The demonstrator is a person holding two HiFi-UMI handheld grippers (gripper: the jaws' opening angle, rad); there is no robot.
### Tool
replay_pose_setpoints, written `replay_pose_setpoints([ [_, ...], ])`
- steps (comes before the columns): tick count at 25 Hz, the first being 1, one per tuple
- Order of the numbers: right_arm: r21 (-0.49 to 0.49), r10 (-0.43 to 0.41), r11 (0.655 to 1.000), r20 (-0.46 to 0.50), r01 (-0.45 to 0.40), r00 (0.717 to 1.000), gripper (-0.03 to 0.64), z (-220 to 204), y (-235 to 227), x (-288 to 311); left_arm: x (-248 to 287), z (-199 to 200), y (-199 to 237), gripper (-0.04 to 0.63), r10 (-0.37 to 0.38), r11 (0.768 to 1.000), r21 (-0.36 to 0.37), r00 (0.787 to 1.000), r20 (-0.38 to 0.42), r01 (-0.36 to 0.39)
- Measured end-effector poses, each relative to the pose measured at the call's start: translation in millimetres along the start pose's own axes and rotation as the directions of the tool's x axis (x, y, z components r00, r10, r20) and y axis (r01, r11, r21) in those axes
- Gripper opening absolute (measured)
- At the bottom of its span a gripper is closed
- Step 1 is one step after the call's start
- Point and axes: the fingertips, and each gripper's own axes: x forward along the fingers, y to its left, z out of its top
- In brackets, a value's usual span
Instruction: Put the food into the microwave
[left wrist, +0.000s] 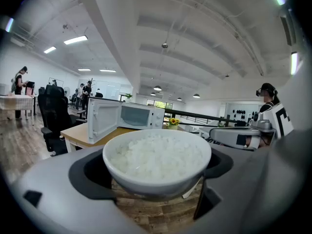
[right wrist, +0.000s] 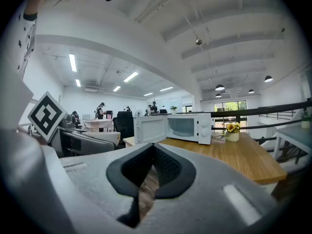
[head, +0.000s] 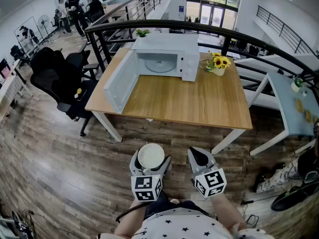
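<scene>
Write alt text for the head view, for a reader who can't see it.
Seen from above, the left gripper holds a white bowl of rice over a wood floor, the right gripper shut and empty beside it. Ahead, a white microwave stands with its door open on a wooden table, next to a pot of sunflowers.

bright, even ceiling-strip and window light; sharp focus, strong fisheye bending, dark corners
</scene>
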Motion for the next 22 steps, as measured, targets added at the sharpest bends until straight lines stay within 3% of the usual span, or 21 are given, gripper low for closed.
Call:
replay_pose_setpoints([
  [6, -0.048, 0.042, 0.998, 0.034, -0.040, 0.999, 0.005, 16.2, 24.1, -52.5, -52.7, 9.9, -27.6, 0.508, 0.012, 1.000, 0.018, 0.999, 0.039, -0.013],
  [10, -0.032, 0.016, 0.999, 0.055, -0.015, 0.998, 0.005, 19.5, 22.0, -67.6, -65.7, 11.6, -32.3, 0.508, 0.016, 1.000, 0.019, 0.999, 0.048, -0.017],
  [22, -0.039, 0.047, 0.998, 0.057, -0.045, 0.997, 0.005, 13.9, 31.1, -95.0, -83.1, 6.5, -53.5, 0.508, 0.024, 1.000, 0.006, 0.997, 0.076, -0.024],
])
